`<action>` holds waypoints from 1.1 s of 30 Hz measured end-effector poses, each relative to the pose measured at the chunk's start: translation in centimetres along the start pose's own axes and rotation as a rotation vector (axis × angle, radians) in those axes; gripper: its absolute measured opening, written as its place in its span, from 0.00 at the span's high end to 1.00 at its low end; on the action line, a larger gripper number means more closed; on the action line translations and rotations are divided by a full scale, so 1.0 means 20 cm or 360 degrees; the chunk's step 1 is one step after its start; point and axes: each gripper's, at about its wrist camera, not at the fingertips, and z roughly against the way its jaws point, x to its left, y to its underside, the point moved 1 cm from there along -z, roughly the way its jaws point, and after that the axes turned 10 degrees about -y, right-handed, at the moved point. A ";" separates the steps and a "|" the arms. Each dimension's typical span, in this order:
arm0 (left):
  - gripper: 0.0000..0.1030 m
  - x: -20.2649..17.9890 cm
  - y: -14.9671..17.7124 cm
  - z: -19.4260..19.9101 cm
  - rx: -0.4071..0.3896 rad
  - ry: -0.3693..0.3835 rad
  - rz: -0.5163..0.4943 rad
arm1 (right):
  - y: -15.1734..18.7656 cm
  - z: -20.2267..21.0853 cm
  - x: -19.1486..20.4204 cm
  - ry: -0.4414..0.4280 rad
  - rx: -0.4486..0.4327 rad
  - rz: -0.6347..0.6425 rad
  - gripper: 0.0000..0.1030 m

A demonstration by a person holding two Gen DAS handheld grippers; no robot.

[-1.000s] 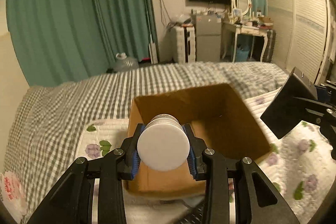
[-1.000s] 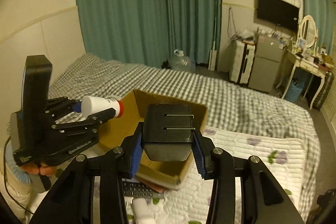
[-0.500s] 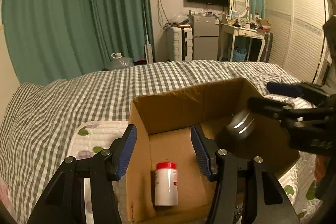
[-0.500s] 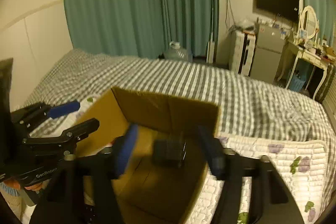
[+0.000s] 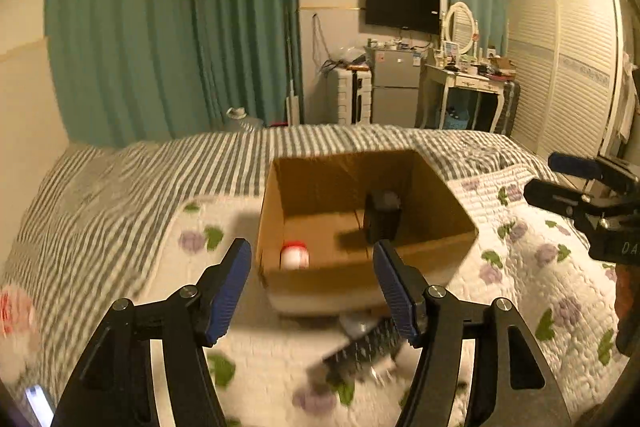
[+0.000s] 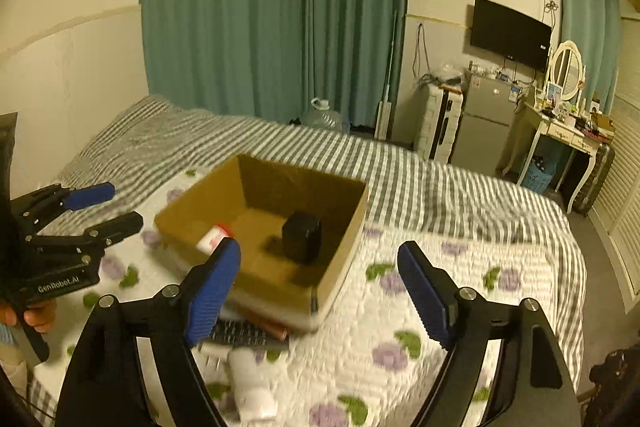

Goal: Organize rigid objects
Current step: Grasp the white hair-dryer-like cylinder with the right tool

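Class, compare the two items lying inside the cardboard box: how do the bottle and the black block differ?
The white bottle with a red cap is pale and lies on its side; the black block is dark and stands upright. The bottle is round, the block boxy. Both rest on the floor of the cardboard box, apart from each other.

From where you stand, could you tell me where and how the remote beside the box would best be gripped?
Grip the remote across its narrow width near its exposed end, coming from above with the right gripper, whose jaws stand open. It lies flat on the quilt, long and thin, and its far side is tucked against the box, so a side approach looks blocked. Motion blur hides its exact outline.
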 end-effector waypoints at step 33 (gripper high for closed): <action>0.34 -0.15 0.52 -0.27 0.0324 -0.0052 -0.0142 | 0.69 -0.51 0.12 -0.0282 0.0591 -0.0080 0.58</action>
